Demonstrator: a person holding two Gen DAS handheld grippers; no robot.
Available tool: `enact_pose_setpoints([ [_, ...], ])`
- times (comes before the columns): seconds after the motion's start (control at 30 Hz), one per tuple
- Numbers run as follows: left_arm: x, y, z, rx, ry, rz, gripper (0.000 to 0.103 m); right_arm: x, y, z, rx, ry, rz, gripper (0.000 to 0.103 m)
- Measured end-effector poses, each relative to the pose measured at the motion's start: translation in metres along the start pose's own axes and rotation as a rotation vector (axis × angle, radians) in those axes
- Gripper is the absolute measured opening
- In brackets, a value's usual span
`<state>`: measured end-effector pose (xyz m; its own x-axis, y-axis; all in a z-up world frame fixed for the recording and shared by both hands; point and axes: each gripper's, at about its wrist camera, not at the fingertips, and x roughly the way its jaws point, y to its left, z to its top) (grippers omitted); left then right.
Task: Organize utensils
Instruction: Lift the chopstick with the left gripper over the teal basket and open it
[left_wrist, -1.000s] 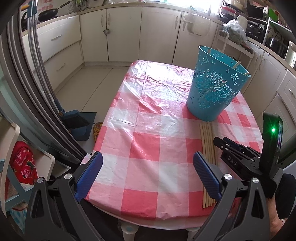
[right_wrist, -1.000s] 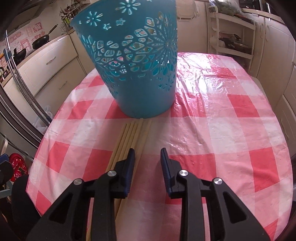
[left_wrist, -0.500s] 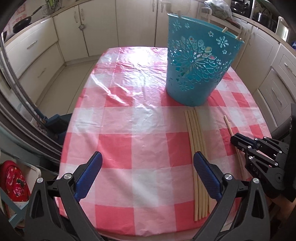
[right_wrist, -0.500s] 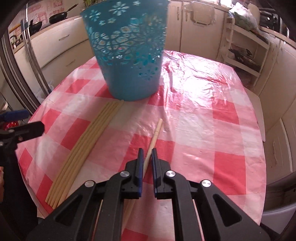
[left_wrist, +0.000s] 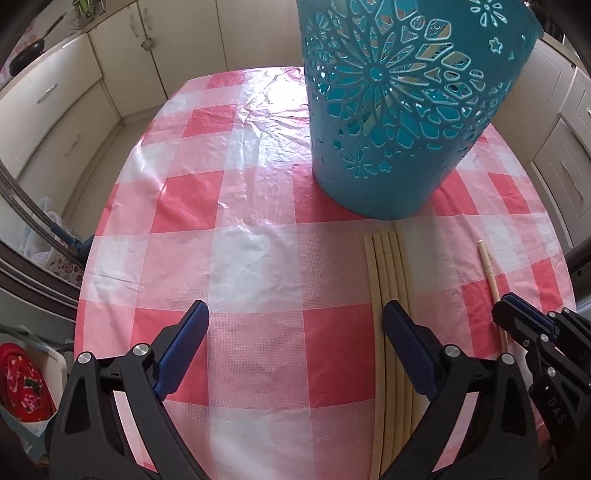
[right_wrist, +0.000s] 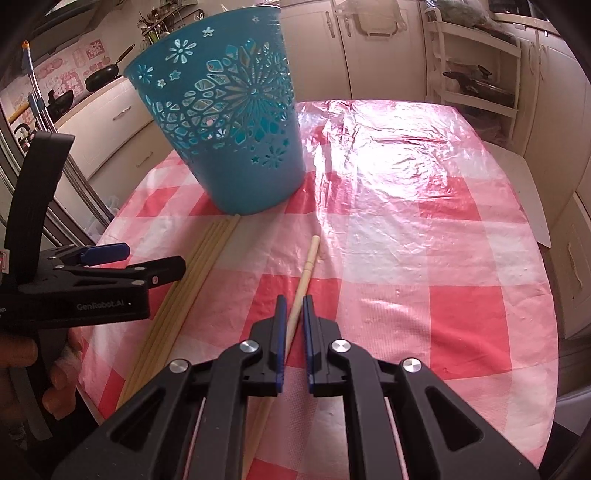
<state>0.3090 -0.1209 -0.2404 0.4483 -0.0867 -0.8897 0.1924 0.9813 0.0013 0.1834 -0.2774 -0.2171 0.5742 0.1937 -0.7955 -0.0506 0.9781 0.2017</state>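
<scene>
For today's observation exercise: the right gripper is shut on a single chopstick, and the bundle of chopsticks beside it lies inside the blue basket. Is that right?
Not quite. The right gripper is shut on a single chopstick, but the bundle lies on the table in front of the blue basket, not inside it. The right wrist view shows this.

My right hand-held gripper (right_wrist: 293, 308) points steeply down toward the table (right_wrist: 461, 302), its two blue-padded fingers (right_wrist: 281, 314) drawn in close with only a narrow gap, pinching a single chopstick (right_wrist: 308, 264) between them. My left hand-held gripper (left_wrist: 295, 325) also tilts steeply down, its fingers (left_wrist: 397, 325) spread wide with nothing between the pads. It hovers over the table's near edge. In the right wrist view, my left hand (right_wrist: 33, 365) wraps its fingers around that gripper's black handle at the table's near left corner.
</scene>
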Motion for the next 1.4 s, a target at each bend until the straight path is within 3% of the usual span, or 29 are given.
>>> enact_pose_setpoints([
  [0.2,0.003,-0.002,0.002,0.023,-0.002,0.011,0.084,0.002,-0.001,0.002,0.007,-0.002,-0.006,0.009],
  [0.3,0.002,-0.005,0.005,0.04,-0.016,-0.006,0.07,0.004,-0.001,0.005,0.005,-0.003,-0.022,0.009],
  [0.47,-0.002,-0.012,0.008,0.084,-0.025,-0.066,0.015,0.008,0.01,0.007,-0.054,0.002,-0.052,0.009],
  [0.53,-0.003,-0.009,0.007,0.086,-0.015,-0.108,0.006,0.009,0.01,0.005,-0.061,-0.001,-0.049,0.009],
  [0.7,-0.016,0.018,0.001,0.003,0.015,-0.208,0.005,0.008,0.004,0.004,-0.032,-0.017,-0.021,0.009],
  [0.8,-0.046,0.037,0.002,-0.037,-0.041,-0.277,0.005,0.008,0.006,0.003,-0.037,-0.023,-0.027,0.009],
  [1.0,-0.138,0.068,0.034,-0.068,-0.297,-0.384,0.005,0.008,0.005,0.001,-0.029,-0.032,-0.025,0.01],
  [1.13,-0.182,0.062,0.072,-0.07,-0.458,-0.409,0.005,0.008,0.006,0.001,-0.029,-0.035,-0.024,0.011],
  [1.27,-0.208,0.041,0.109,-0.073,-0.605,-0.386,0.005,0.007,0.005,0.001,-0.025,-0.038,-0.019,0.011],
  [1.4,-0.213,0.017,0.143,-0.097,-0.728,-0.311,0.005,0.007,0.005,0.001,-0.026,-0.039,-0.012,0.013],
])
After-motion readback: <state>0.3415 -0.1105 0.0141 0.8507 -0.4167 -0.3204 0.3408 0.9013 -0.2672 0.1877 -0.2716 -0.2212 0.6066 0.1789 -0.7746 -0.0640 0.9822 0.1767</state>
